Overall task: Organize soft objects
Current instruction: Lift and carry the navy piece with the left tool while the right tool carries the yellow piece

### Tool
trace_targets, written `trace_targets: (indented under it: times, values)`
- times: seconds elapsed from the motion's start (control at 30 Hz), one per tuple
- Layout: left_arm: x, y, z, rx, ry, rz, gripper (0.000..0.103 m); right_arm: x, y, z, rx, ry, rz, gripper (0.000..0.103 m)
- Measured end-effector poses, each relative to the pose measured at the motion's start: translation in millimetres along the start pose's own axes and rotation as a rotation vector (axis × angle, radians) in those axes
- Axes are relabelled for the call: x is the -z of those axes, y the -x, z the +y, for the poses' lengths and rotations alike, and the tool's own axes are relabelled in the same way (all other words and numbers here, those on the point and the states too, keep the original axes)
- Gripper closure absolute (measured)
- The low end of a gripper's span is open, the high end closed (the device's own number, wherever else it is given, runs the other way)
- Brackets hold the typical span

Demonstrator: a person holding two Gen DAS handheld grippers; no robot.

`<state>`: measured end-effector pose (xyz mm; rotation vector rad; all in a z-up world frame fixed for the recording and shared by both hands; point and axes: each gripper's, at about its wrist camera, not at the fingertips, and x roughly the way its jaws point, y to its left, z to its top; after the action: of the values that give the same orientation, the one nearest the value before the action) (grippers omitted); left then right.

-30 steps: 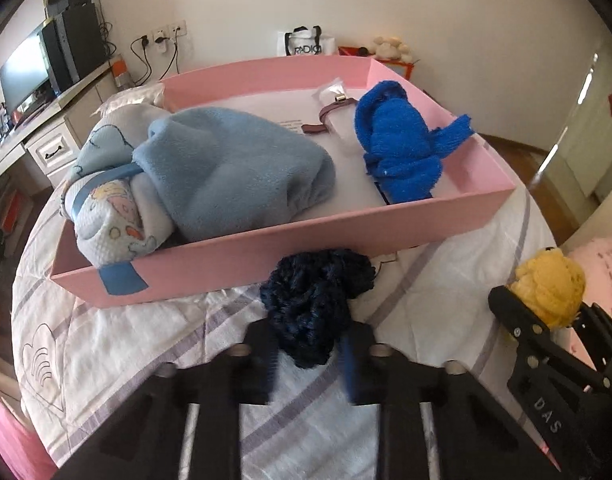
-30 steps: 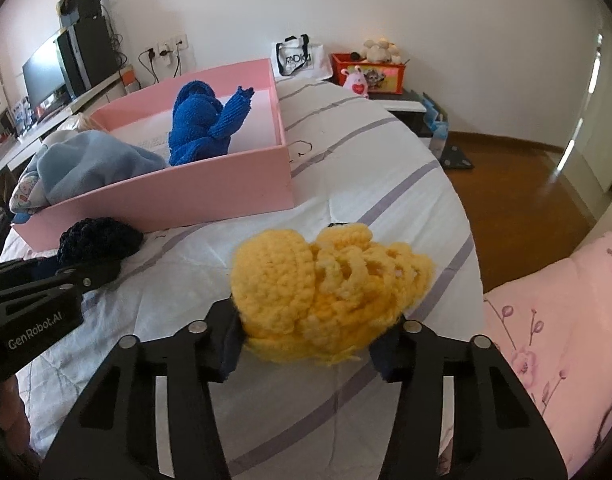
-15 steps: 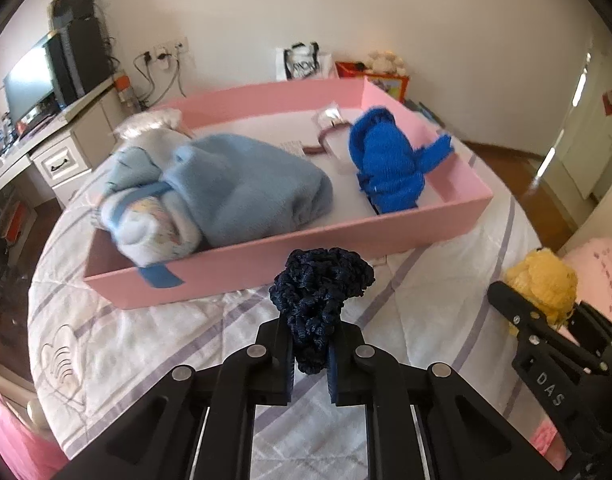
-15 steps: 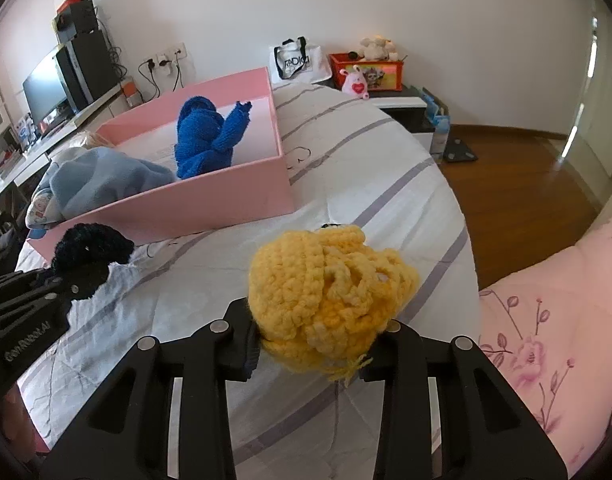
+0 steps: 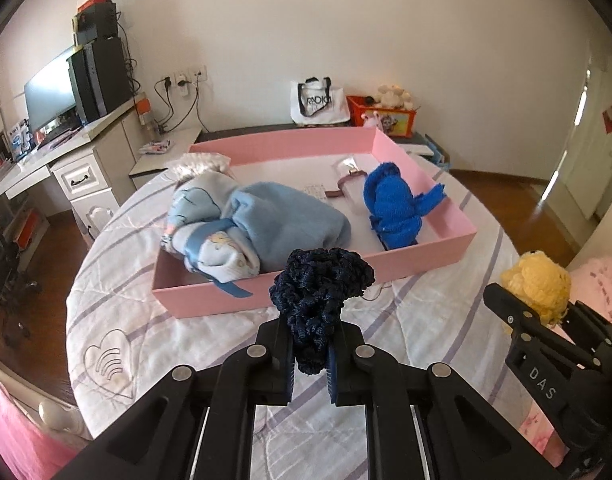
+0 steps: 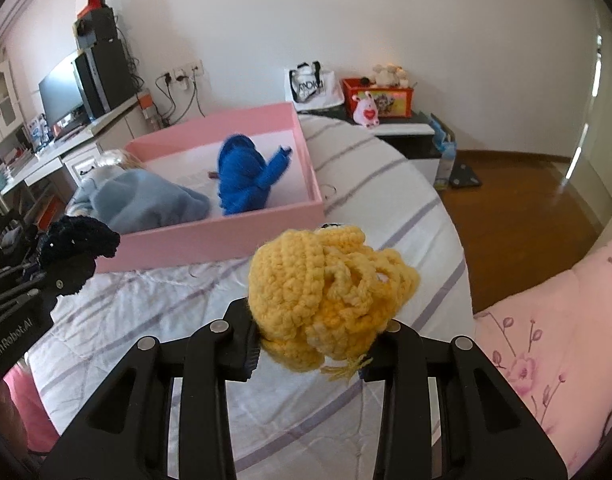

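Both grippers have lifted off the striped bedcover (image 5: 154,320) since a second ago, each carrying its piece up toward the pink tray (image 5: 422,256). Left gripper (image 5: 311,364): tongs pinched together on the low end of the dark navy crochet piece (image 5: 320,284), which stands up above the fingers, in front of the tray's near wall. Right gripper (image 6: 310,340): tongs have just been closing and are now clamped on the yellow crochet piece (image 6: 326,292), most of it bulging over the pads, yarn tail dangling at the near edge.

Already in the tray: royal blue knit item (image 5: 394,204) at the right end, light blue fleece bundle (image 5: 282,228) and printed baby cloth (image 5: 210,240) at the left, a small strap thing at the far side, too small to name.

Risks, as I judge them:
- navy piece held by a thin tail only; a quick swing could slip it out short of the tray.
- yellow piece is top-heavy in the grip and could roll out.
- either piece could catch the tray's near wall if carried too low.
- the two grippers are near each other, so they could clash over the tray's free middle.
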<state>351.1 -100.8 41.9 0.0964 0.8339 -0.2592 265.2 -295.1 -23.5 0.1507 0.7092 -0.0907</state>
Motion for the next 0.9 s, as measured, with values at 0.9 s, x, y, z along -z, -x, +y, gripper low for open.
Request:
trace_targets:
  times: [0.9]
  values:
    - [32,157,32,-0.151,0.076,-0.301,0.095,-18,103,69,-0.093,0.136,-0.274,0.071]
